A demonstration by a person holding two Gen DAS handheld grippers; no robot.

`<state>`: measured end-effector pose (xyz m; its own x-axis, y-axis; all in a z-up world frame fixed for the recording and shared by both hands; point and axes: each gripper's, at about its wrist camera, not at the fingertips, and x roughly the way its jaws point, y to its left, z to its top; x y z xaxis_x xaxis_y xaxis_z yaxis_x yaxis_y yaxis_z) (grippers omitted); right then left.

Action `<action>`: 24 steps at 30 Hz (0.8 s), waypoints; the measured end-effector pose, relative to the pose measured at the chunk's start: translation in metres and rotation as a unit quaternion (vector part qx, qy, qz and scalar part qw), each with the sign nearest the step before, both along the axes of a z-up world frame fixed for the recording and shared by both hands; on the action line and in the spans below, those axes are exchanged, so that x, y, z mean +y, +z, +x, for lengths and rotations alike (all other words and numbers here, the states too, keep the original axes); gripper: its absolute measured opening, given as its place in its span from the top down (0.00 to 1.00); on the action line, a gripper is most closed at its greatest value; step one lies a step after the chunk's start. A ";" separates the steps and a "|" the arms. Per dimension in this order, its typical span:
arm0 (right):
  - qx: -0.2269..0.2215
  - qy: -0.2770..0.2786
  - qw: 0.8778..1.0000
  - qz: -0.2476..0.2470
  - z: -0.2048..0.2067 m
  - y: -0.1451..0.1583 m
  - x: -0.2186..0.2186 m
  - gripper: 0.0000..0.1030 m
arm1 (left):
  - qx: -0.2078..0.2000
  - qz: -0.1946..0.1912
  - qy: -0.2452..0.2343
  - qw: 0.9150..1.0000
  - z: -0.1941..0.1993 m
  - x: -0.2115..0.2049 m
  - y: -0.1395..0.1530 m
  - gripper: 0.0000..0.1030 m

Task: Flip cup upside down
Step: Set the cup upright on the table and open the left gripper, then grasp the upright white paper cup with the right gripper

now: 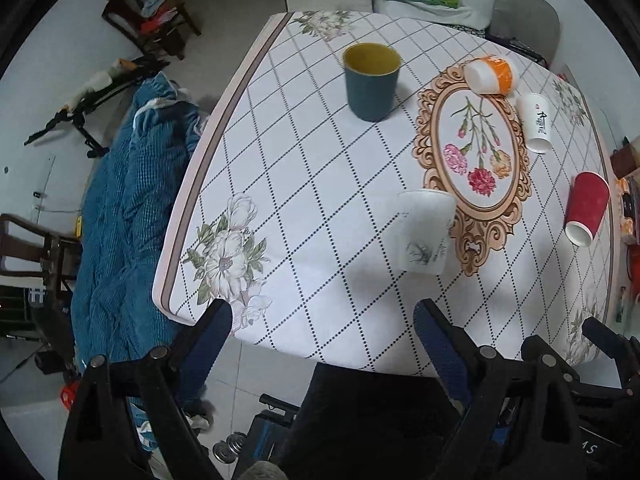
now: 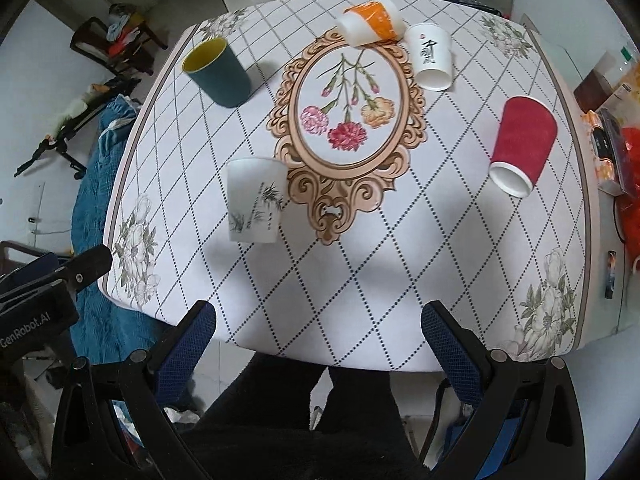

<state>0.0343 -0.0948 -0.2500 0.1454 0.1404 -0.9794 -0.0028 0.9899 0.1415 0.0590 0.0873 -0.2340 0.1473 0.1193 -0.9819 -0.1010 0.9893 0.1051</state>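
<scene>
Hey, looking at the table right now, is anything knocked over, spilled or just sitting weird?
No spill shows. The orange and white cup looks tipped on its side, touching the white cup with black writing. The teal cup stands mouth up, while the red cup and frosted cup seem upside down.

The right gripper (image 2: 320, 344) hangs with its jaws wide apart and nothing between them, over the near edge of the worktop (image 2: 360, 280). Ahead and left of it stands a white cup (image 2: 254, 200) with a bamboo print; further left, a teal cup (image 2: 218, 72), mouth up. Ahead and right lies a red cup (image 2: 522, 144) on its side. Farthest ahead lie an orange-and-white cup (image 2: 370, 24) and a white lettered cup (image 2: 430, 58).
</scene>
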 end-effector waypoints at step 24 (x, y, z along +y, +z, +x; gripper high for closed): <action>-0.050 0.684 0.589 -0.427 -0.002 -0.099 0.159 0.00 | 0.083 -0.031 0.020 0.996 0.044 0.078 -0.129 0.10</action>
